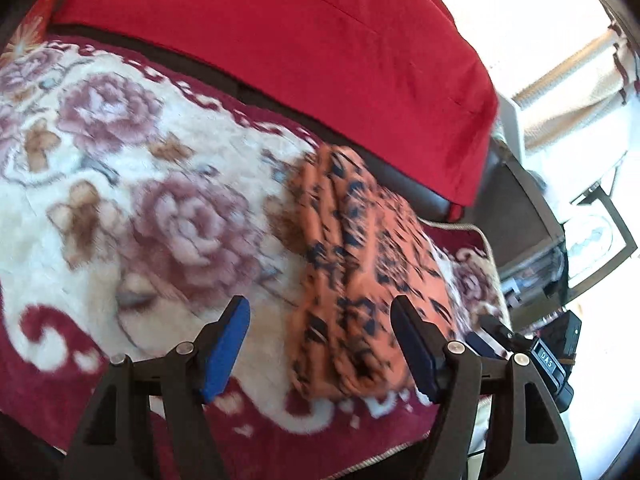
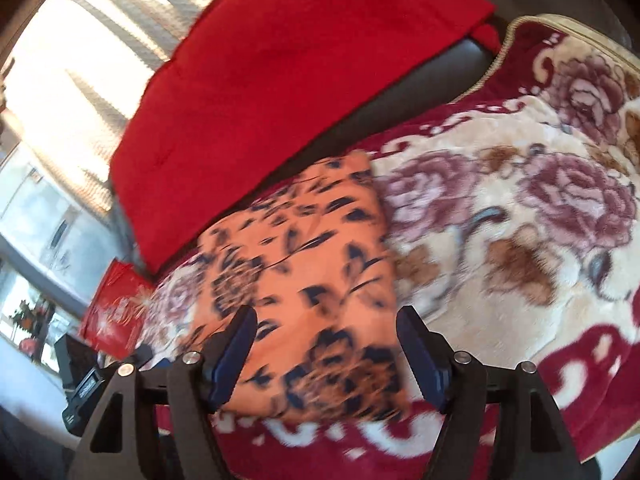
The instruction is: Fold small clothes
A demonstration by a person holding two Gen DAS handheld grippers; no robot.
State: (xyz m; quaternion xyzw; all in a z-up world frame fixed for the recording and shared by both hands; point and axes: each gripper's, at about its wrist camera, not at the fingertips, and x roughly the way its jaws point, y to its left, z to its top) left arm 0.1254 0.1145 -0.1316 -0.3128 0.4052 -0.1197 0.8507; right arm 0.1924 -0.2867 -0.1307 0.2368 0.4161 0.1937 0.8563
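A small orange garment with a dark floral print [image 1: 360, 256] lies folded into a narrow stack on a cream and maroon floral blanket [image 1: 120, 208]. My left gripper [image 1: 322, 340] hovers open at the garment's near left edge, blue pads apart, nothing pinched between them. In the right wrist view the same garment [image 2: 304, 248] fills the middle of the frame. My right gripper [image 2: 328, 352] is open above its near end, and the cloth shows in the gap without either pad pressing on it. Both views are motion-blurred.
A red cover [image 1: 304, 52] drapes the dark sofa back [image 1: 404, 184] just behind the garment. The blanket's corded edge [image 2: 496, 60] marks the seat's side. A red packet [image 2: 116, 312] and a glass-topped table [image 1: 592, 240] sit beyond, by bright curtained windows.
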